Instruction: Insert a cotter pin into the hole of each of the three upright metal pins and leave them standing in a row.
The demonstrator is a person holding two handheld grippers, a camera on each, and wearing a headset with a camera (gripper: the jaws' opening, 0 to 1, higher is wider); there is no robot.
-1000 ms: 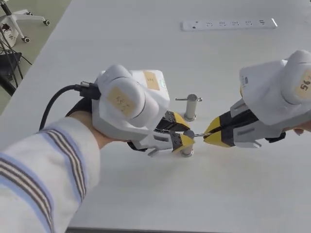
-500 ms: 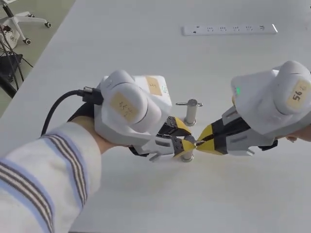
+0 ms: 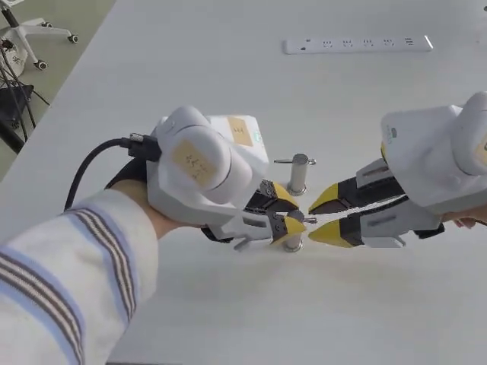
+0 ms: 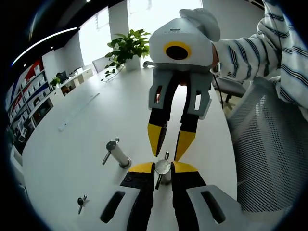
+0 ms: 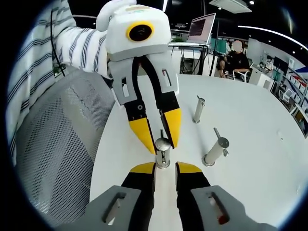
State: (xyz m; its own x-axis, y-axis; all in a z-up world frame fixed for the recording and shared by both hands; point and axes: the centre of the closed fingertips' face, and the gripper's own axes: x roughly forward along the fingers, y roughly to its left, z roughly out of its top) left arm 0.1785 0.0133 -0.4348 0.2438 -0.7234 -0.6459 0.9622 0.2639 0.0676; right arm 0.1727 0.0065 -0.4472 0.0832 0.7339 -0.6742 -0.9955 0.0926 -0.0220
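A short upright metal pin stands on the white table, and my left gripper is shut on its head. From the left gripper view a thin cotter pin passes through that metal pin. My right gripper hangs open just right of it, holding nothing; its yellow fingertips point at the pin. A second metal pin with a cotter pin across it stands behind. A third metal pin stands farther off in the right gripper view.
A white power strip lies at the far side of the table. A black cable trails from my left gripper. An office chair base sits on the floor at far left. A mesh chair is by the table edge.
My right gripper was shut on the cotter pin at the metal pin's hole; it has opened and drawn back to the right. The cotter pin stays in the pin. The left gripper holds still.
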